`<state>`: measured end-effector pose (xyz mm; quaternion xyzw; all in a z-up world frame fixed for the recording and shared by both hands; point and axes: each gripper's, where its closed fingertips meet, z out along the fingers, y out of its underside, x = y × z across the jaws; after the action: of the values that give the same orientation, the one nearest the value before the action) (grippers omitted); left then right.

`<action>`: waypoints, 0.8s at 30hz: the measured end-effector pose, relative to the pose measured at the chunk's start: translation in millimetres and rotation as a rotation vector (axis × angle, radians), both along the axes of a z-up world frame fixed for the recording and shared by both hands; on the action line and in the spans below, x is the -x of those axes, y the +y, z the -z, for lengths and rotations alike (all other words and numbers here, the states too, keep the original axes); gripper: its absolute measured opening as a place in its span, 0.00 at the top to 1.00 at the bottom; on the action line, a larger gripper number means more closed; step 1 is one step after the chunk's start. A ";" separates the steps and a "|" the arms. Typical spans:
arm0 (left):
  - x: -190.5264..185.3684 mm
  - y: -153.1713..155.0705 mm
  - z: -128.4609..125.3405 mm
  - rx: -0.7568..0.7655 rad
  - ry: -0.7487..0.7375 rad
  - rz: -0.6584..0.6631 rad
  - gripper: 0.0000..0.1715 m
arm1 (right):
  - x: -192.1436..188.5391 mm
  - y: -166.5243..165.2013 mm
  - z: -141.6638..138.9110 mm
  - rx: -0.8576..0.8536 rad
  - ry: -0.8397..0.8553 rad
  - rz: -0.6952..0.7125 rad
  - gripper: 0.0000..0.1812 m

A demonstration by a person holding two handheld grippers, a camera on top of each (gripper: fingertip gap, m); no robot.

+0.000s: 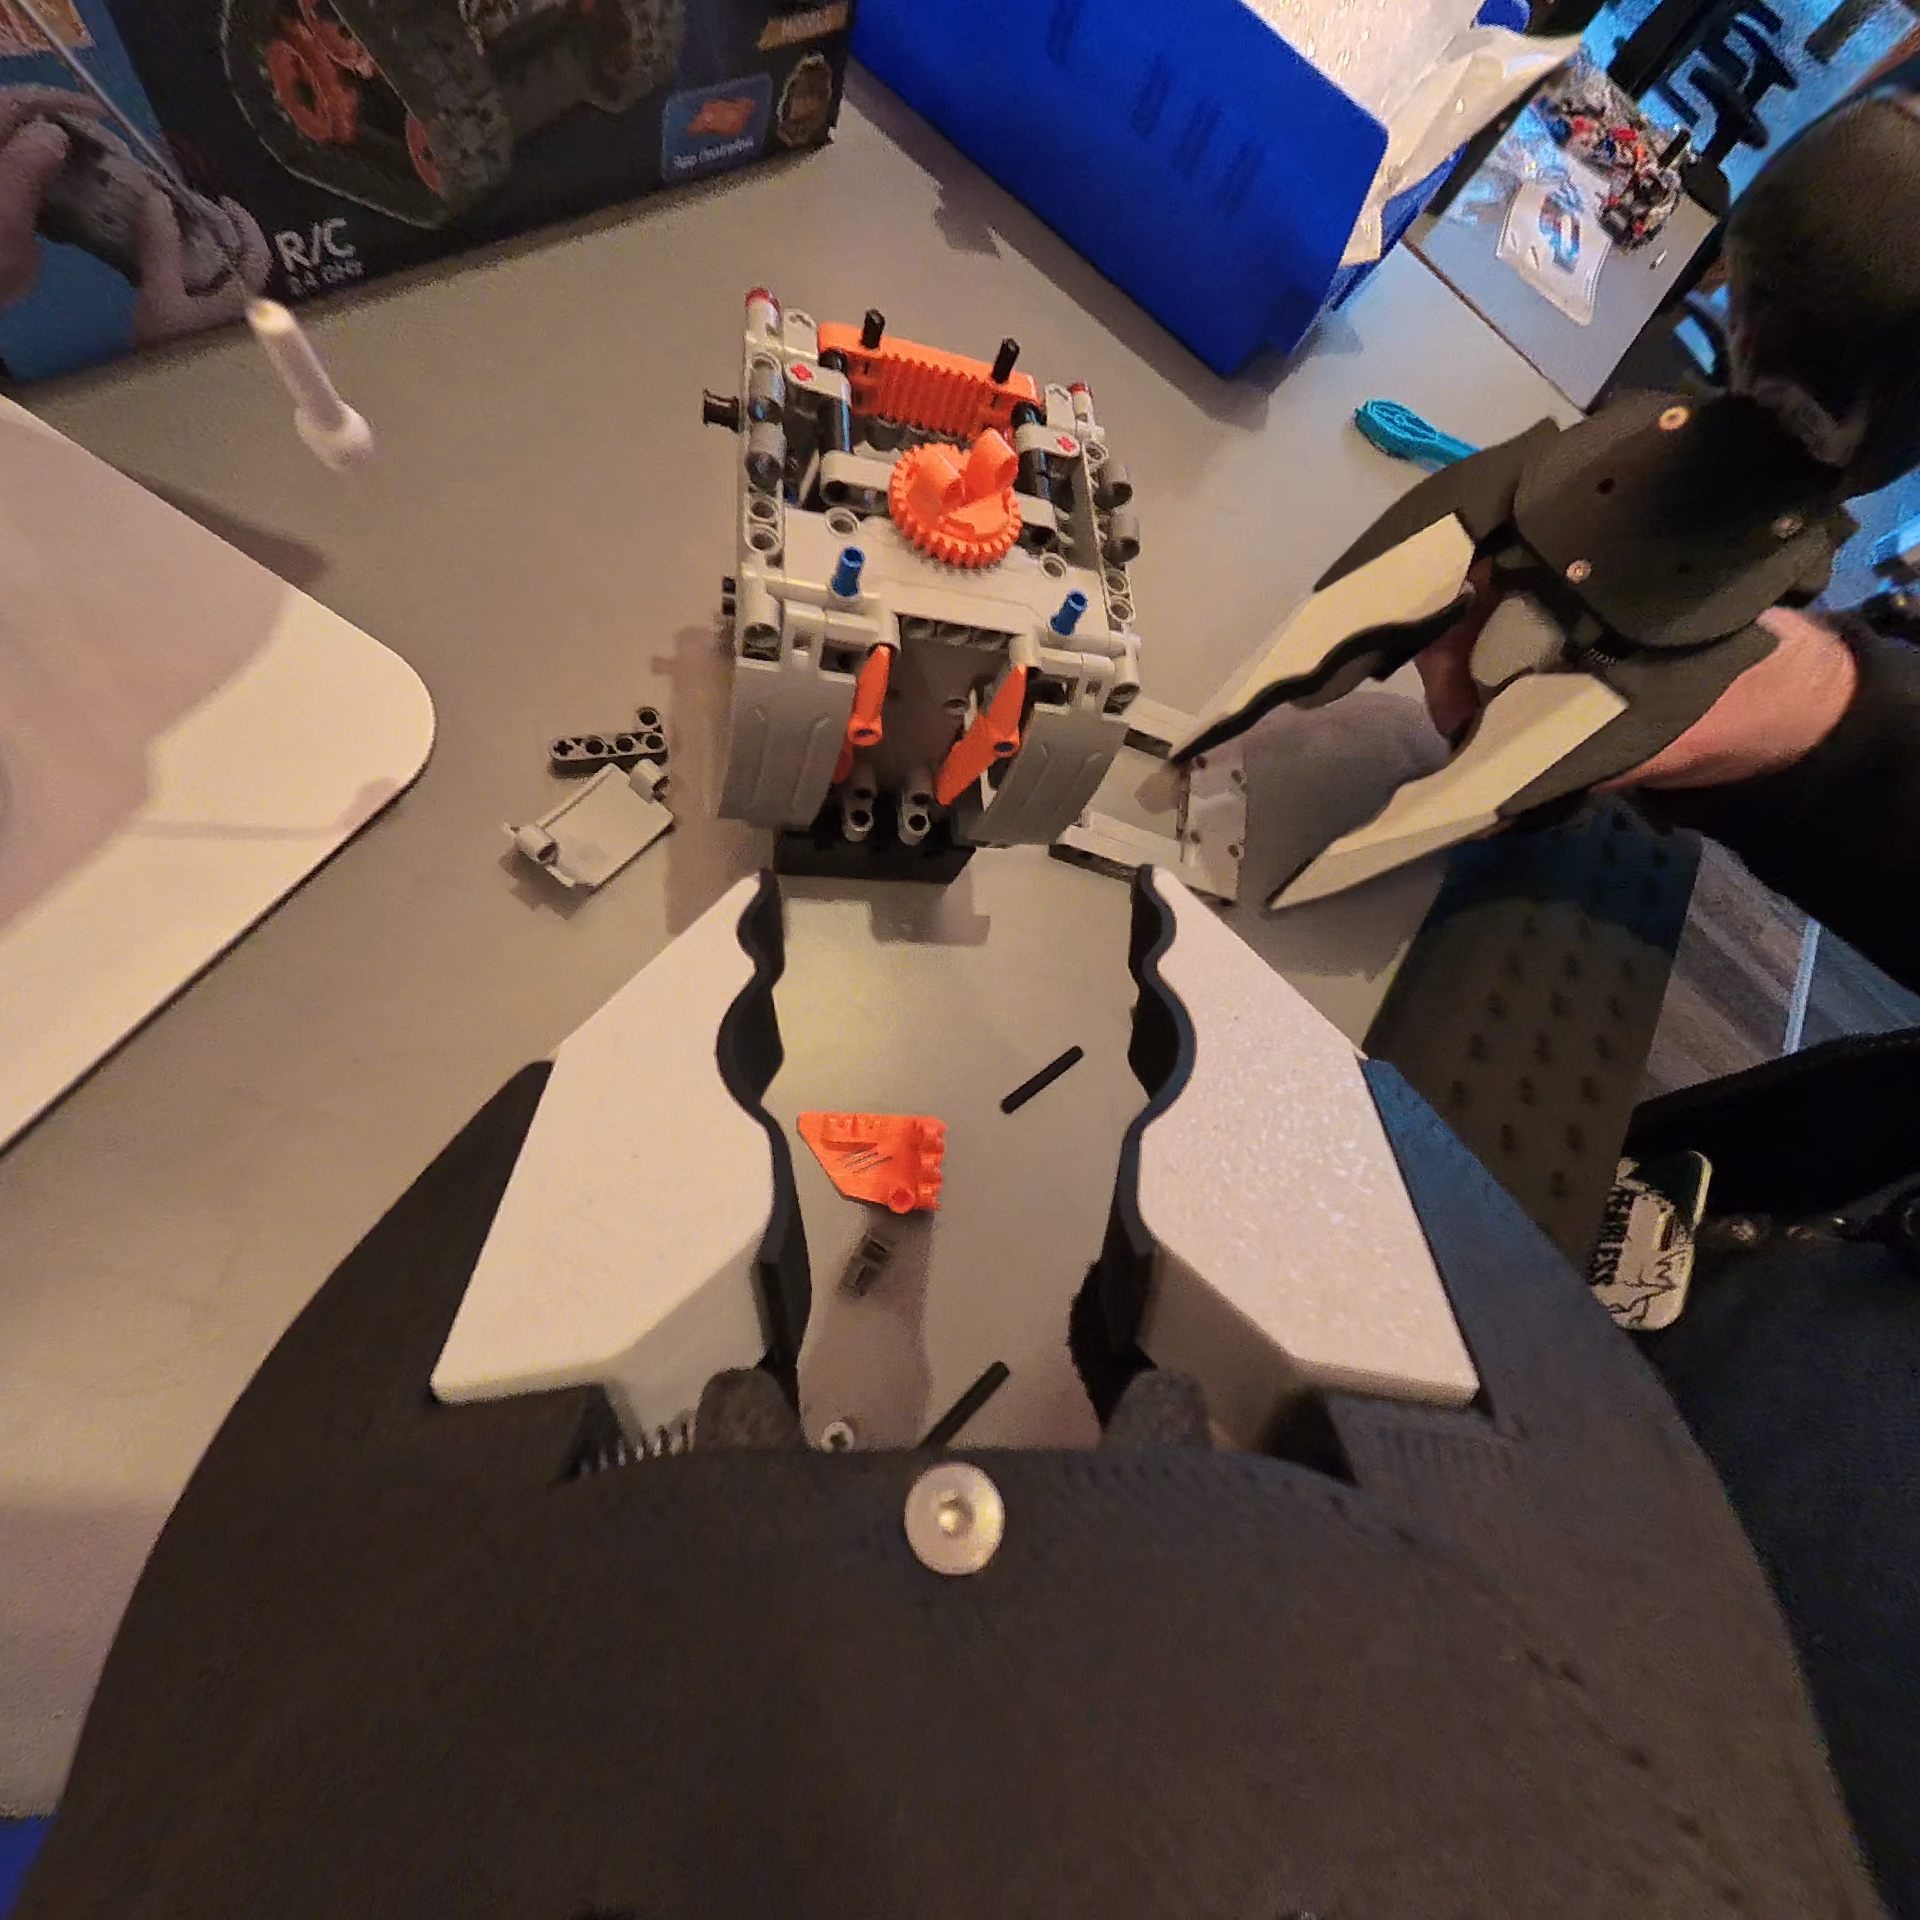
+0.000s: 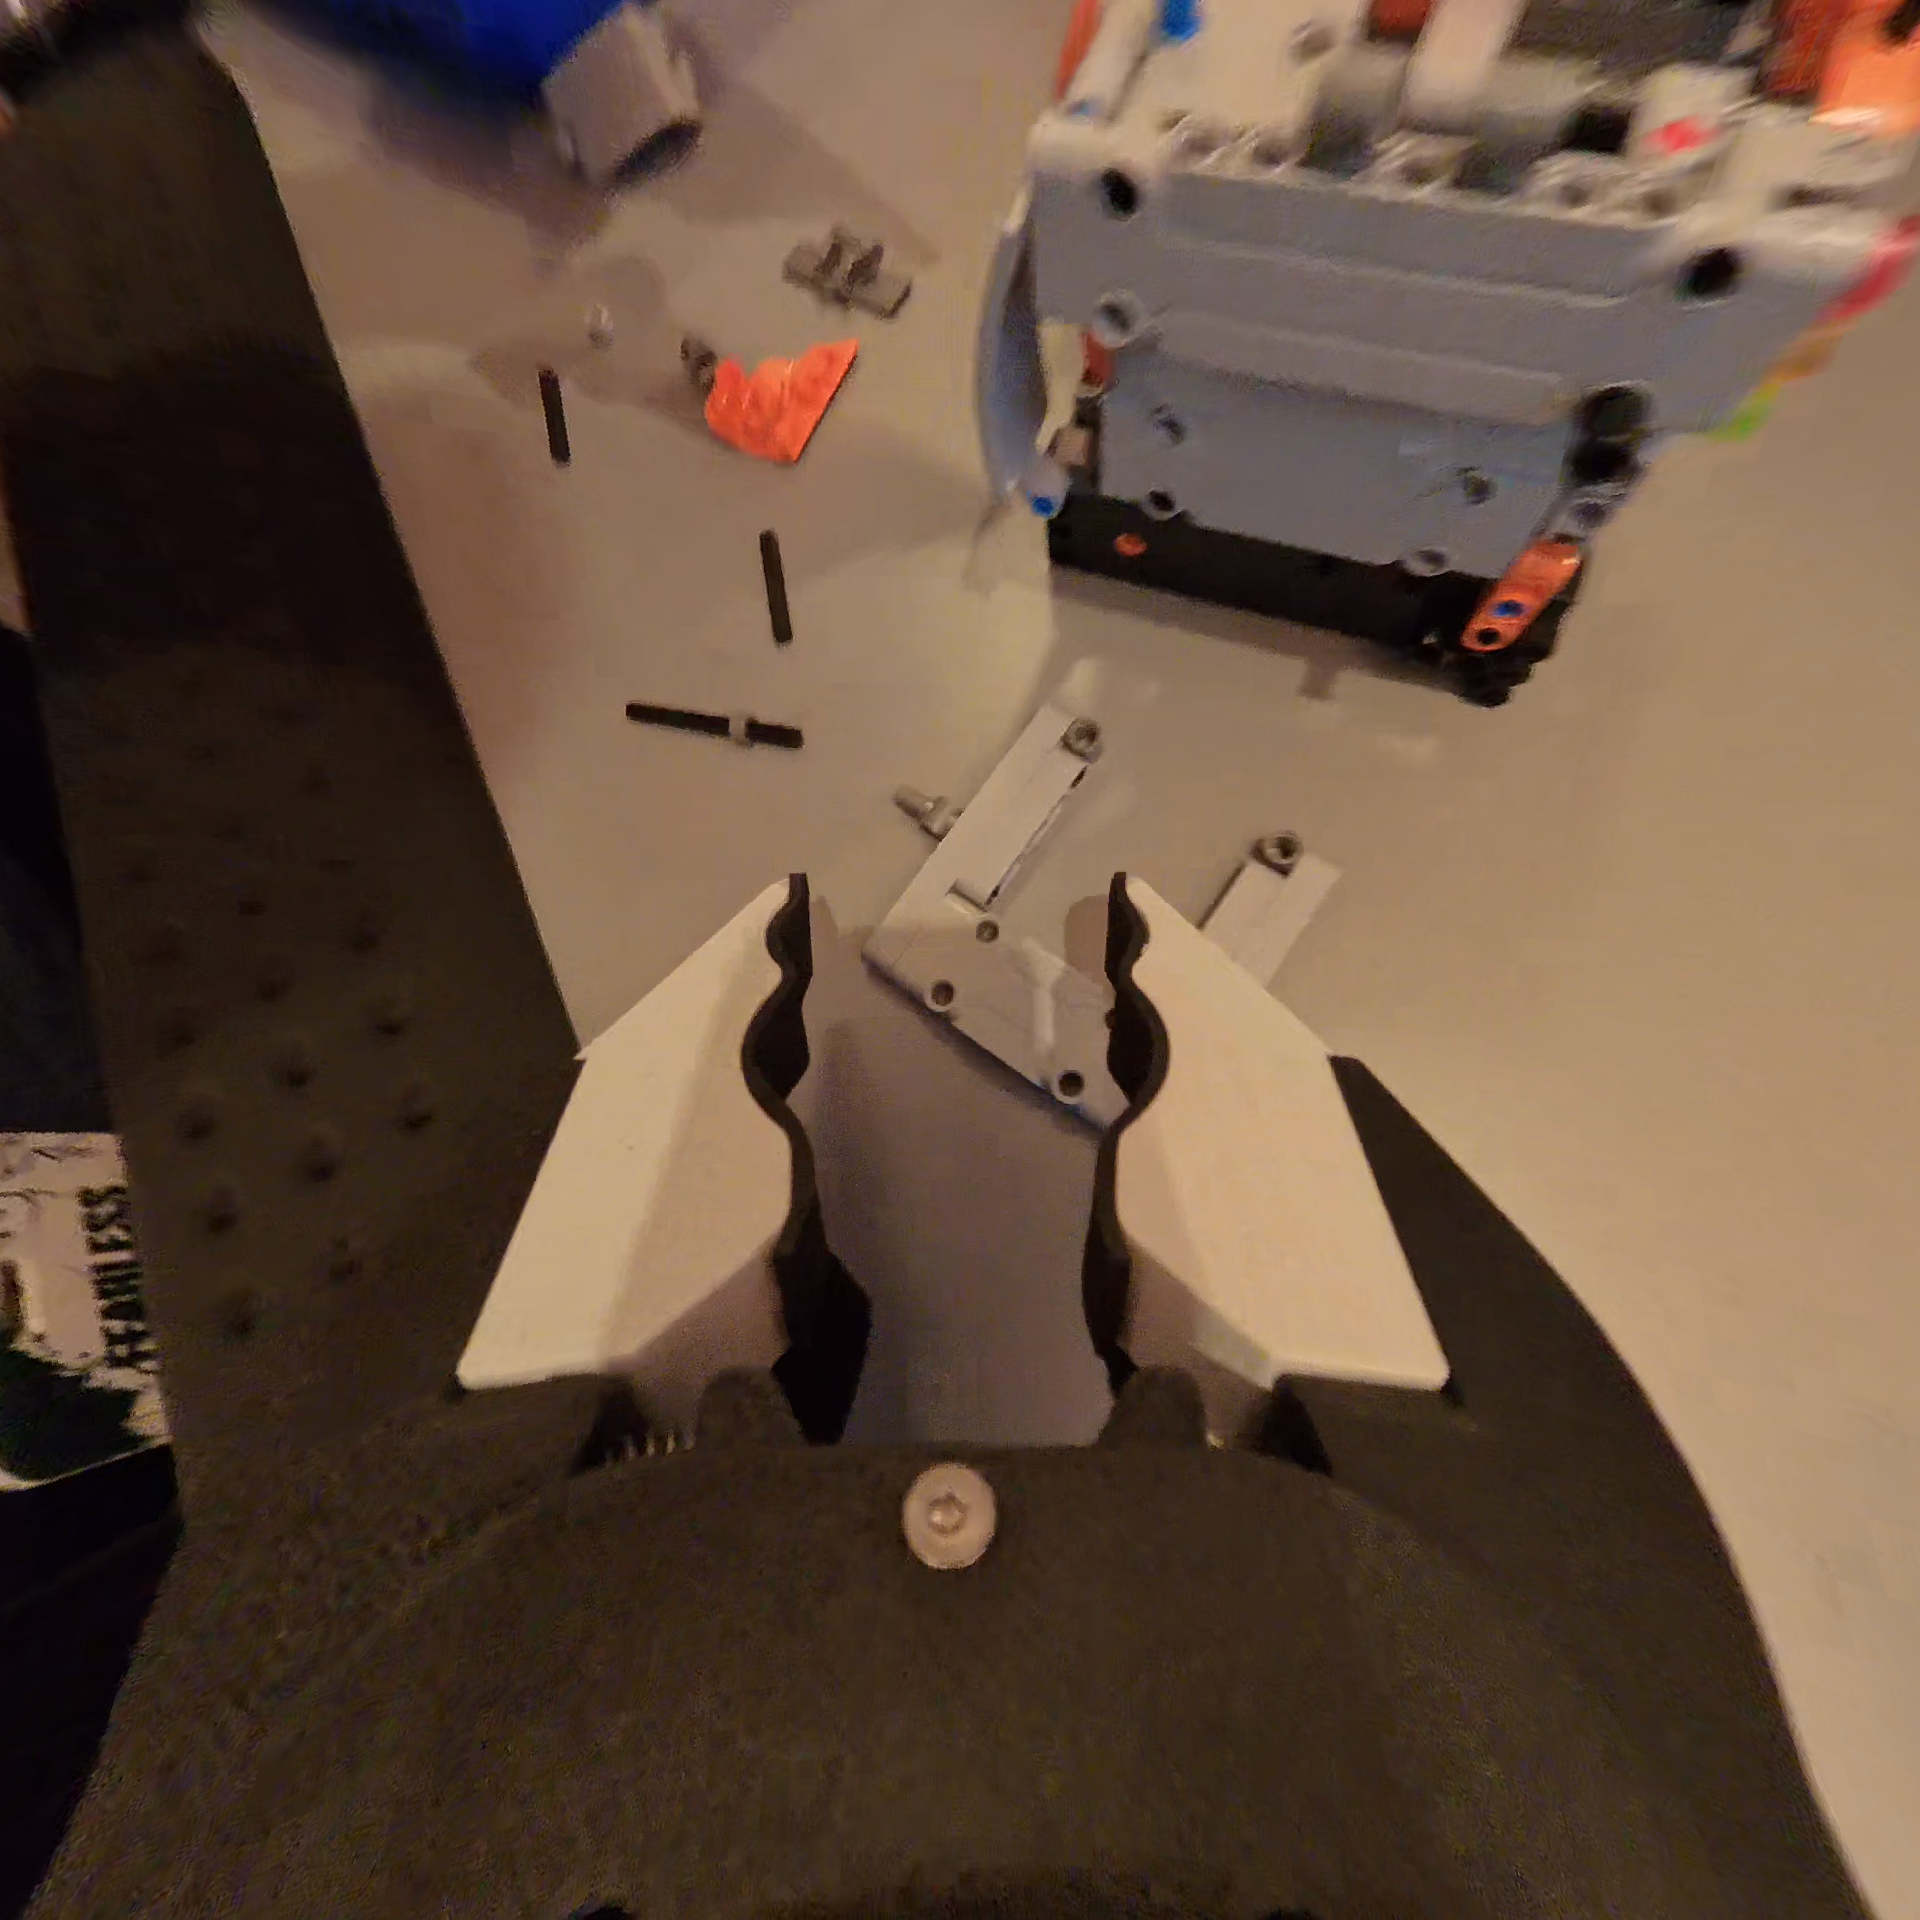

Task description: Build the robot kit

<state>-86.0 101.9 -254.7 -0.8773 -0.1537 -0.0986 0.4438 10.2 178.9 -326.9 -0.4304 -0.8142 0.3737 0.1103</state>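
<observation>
A grey brick-built block model (image 1: 925, 592) with an orange gear and orange levers stands on the grey table (image 1: 499, 582); it also shows in the right wrist view (image 2: 1351, 353). My left gripper (image 1: 951, 883) is open and empty, its tips just in front of the model's black base. A small orange panel (image 1: 873, 1155) and black axles lie on the table between its fingers. My right gripper (image 2: 954, 894) is open over a flat grey frame piece (image 2: 997, 977) lying right of the model; it holds nothing. It also shows in the left wrist view (image 1: 1226, 821).
A grey panel (image 1: 592, 826) and a dark angle beam (image 1: 613, 743) lie left of the model. A white tray (image 1: 156, 748) sits at the left, a printed box (image 1: 436, 125) and a blue bin (image 1: 1122, 156) at the back. Black axles (image 2: 774, 587) and the orange panel (image 2: 779, 400) lie loose. Some 15 cm of space lies between my two pairs of fingers.
</observation>
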 end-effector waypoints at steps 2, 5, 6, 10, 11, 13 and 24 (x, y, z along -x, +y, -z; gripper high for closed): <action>-4.4 2.9 3.8 -0.001 -0.007 0.009 0.62 | -1.7 -4.1 12.8 -0.076 -0.006 -0.033 0.74; 0.2 9.9 8.1 -0.003 0.018 0.013 0.62 | -0.6 -8.6 19.8 -0.134 0.003 -0.051 0.83; 3.6 13.1 9.2 -0.010 0.014 0.011 0.61 | 0.0 -8.4 19.8 -0.139 0.005 -0.048 0.87; 18.4 27.7 13.1 -0.036 0.035 0.019 0.57 | -1.2 -5.9 18.5 -0.107 -0.006 -0.033 0.89; 21.4 30.2 16.0 -0.034 0.037 0.023 0.56 | -2.1 -5.5 16.9 -0.088 -0.006 -0.028 0.90; 14.7 36.2 16.1 -0.067 -0.012 0.061 0.56 | -4.2 -0.7 10.4 -0.049 0.003 -0.005 0.90; -41.7 48.7 18.0 -0.070 -0.059 0.056 0.59 | -15.6 56.1 -58.5 0.145 0.063 0.160 0.91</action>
<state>-44.3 150.6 -272.7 -0.8620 -0.1386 -0.1423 0.4665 25.8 235.0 -268.5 -0.4890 -0.7442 0.4348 0.1339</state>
